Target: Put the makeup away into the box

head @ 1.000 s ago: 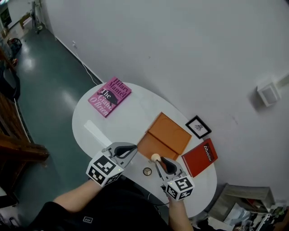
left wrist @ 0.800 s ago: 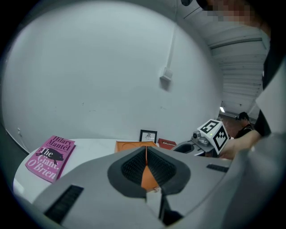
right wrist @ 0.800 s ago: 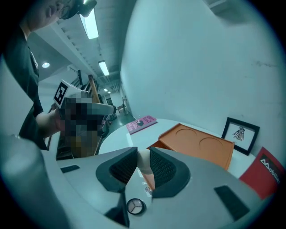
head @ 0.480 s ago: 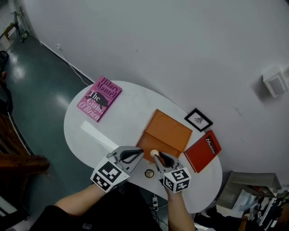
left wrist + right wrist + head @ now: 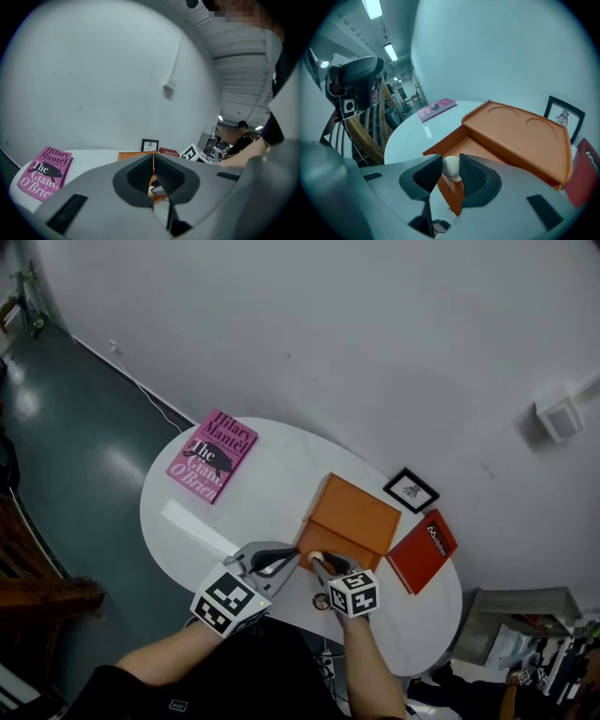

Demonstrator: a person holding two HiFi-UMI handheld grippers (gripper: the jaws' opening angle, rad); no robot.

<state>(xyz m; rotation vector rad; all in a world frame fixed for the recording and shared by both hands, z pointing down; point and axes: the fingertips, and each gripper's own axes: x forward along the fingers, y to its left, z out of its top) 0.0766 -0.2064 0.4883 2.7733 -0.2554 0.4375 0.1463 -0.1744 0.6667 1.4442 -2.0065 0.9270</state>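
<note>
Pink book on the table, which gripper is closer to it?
Left. The left gripper sits by the orange box corner nearest the pink book. The right gripper, jaws just opening round a beige sponge, is farther along that box edge.

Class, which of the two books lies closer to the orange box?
The red book, right beside the orange box; the pink book lies well apart from it.

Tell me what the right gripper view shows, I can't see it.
The right gripper, its fingers just opened a little, holds a beige sponge over the open orange box's edge on a white table. A pink book lies behind.
</note>
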